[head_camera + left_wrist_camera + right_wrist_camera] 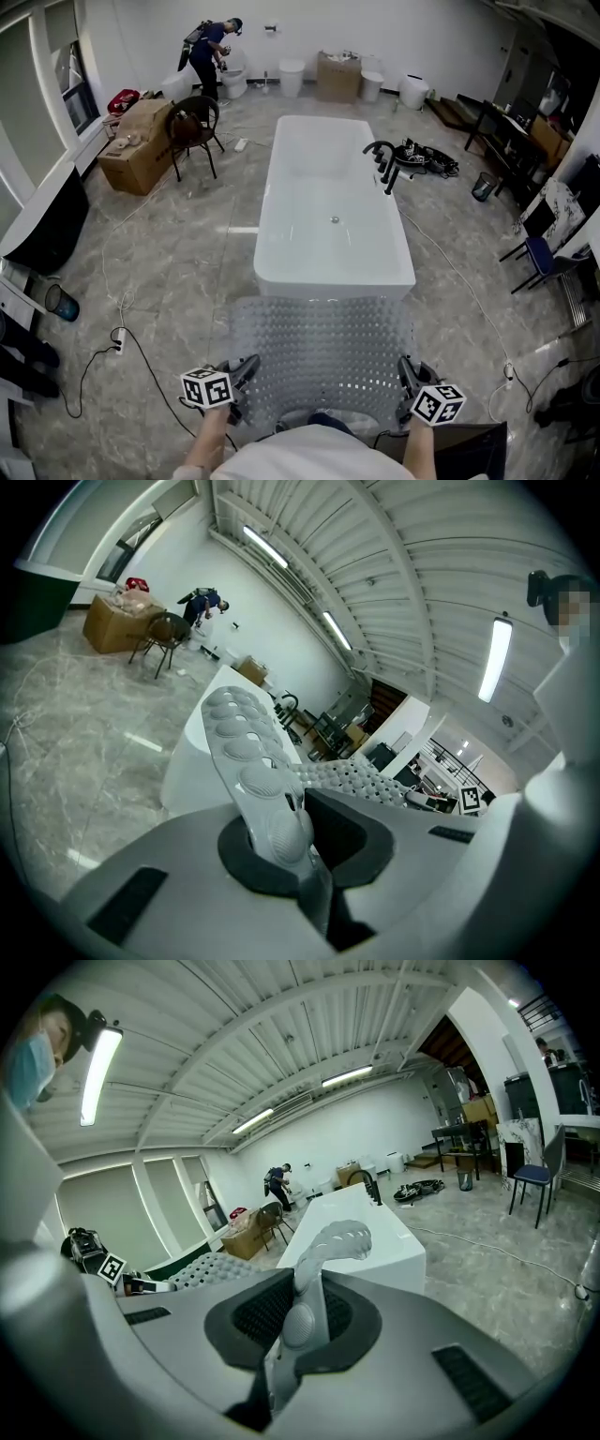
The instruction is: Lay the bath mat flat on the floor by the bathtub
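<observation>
A translucent grey bath mat (pixel 323 352) with rows of round bumps hangs spread between my two grippers, just in front of the near end of the white bathtub (pixel 328 202). My left gripper (pixel 246 372) is shut on the mat's near left corner (pixel 267 808), and the mat's edge runs away from its jaws. My right gripper (pixel 406 373) is shut on the near right corner (pixel 314 1274), where the mat curls up past the jaws. The far edge of the mat lies close to the tub's near wall.
A black tap (pixel 382 161) stands on the tub's right rim. Cables (pixel 122 337) trail over the marble floor at left and right. A chair (pixel 194 131) and cardboard boxes (pixel 139 145) stand at the far left, near a person (pixel 211 54). Chairs (pixel 544 253) stand at right.
</observation>
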{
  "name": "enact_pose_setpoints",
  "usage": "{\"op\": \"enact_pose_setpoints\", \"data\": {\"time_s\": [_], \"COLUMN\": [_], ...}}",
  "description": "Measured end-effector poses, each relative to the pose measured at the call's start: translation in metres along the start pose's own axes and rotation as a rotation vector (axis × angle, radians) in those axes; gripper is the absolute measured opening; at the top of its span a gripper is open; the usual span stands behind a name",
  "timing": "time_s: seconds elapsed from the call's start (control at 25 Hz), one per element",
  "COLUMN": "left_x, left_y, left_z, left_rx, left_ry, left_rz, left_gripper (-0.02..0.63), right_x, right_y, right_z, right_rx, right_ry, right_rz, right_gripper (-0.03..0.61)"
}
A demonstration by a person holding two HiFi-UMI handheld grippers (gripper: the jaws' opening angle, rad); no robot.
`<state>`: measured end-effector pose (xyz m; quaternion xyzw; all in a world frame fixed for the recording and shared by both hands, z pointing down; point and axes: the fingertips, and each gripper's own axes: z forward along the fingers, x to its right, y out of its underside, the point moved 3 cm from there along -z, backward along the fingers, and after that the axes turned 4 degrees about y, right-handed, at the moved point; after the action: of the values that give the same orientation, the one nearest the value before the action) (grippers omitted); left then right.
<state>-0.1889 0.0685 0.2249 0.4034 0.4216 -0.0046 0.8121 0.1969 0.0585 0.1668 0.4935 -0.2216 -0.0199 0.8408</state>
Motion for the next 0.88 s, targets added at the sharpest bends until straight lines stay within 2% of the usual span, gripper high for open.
{"op": "enact_pose_setpoints", "data": {"time_s": [0.88], "left_x": [-0.04], "left_y": [-0.002], "left_z": [0.045], "left_rx": [-0.069], "left_ry": [-0.103], "left_rz": [0.026], "left_gripper": [0.041], "right_x": [0.037], "right_y": [0.011], "right_z": [0.059], "right_rx": [-0.054], "right_ry": [0.017], "right_rz": [-0.003], "right_gripper": [0.04]}}
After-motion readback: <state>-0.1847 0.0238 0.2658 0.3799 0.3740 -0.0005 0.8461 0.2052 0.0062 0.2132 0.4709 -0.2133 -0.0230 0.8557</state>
